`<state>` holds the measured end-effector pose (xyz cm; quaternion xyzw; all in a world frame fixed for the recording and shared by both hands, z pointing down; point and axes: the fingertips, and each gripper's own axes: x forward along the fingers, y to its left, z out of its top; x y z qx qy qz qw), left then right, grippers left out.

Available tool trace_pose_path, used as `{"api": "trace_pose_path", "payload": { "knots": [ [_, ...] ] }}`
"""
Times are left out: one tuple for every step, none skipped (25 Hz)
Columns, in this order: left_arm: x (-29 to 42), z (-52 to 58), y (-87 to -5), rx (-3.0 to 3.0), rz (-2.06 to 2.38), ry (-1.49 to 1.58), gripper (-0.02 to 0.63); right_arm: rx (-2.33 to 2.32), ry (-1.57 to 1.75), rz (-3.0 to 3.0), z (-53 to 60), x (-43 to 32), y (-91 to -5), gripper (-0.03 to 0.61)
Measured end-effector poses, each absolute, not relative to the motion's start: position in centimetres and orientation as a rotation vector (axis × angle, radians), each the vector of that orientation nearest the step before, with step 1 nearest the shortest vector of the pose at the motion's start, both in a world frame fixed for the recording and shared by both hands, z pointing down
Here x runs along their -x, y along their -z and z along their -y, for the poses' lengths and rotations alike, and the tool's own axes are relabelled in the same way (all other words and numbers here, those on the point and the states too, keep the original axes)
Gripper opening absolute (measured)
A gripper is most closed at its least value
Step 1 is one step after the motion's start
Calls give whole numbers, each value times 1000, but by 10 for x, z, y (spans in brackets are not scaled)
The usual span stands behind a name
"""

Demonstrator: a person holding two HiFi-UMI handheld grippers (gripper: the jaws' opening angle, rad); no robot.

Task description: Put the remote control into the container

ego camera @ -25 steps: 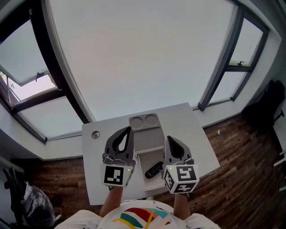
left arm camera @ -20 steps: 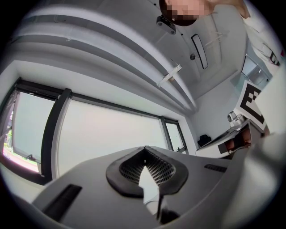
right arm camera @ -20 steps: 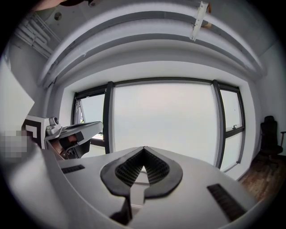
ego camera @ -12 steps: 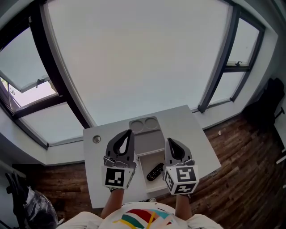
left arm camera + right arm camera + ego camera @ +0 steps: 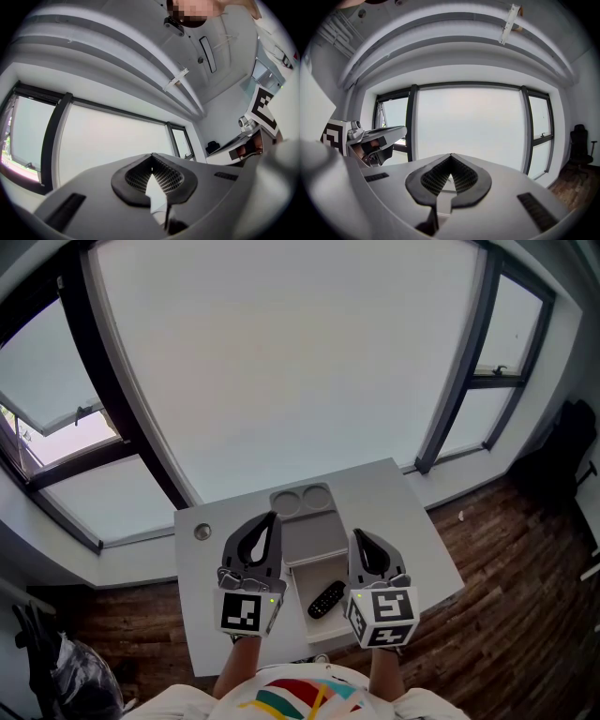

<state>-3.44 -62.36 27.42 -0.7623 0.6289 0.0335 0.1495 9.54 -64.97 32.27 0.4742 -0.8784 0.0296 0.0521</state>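
A black remote control [image 5: 325, 599] lies slanted in the near compartment of the grey container [image 5: 309, 538], which stands on the white table [image 5: 412, 521]. The container's far end has two round hollows. Both grippers are held above the table, either side of the container, and point away from me toward the window. The left gripper [image 5: 268, 520] [image 5: 151, 161] is shut with nothing in it. The right gripper [image 5: 360, 538] [image 5: 451, 161] is also shut and holds nothing. Neither touches the remote.
A small round object [image 5: 202, 532] sits near the table's far left corner. Large windows rise behind the table. Dark wooden floor surrounds it, with a black chair [image 5: 570, 460] at the right and a dark bag [image 5: 52, 662] at the lower left.
The head view has shifted slightly, so the table sits a little higher in the picture. Both grippers stay shut in the same pose; the remote has not moved.
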Motion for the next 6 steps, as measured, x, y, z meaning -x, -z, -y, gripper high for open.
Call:
{"api": "trace_pose_path", "payload": {
  "knots": [
    [34, 623, -274, 2190, -1809, -103, 8, -1443, -86, 2669, 649, -96, -323, 0],
    [35, 623, -274, 2189, -1810, -104, 8, -1445, -83, 2667, 649, -96, -323, 0],
    [35, 623, -275, 2189, -1811, -102, 8, -1446, -82, 2666, 649, -97, -323, 0],
    [35, 623, -276, 2190, -1813, -99, 8, -1449, -82, 2666, 649, -98, -323, 0],
    [35, 623, -276, 2192, -1814, -95, 8, -1451, -84, 2666, 649, -99, -323, 0],
    [35, 623, -276, 2193, -1815, -91, 8, -1455, -86, 2666, 649, -100, -323, 0]
  ]
}}
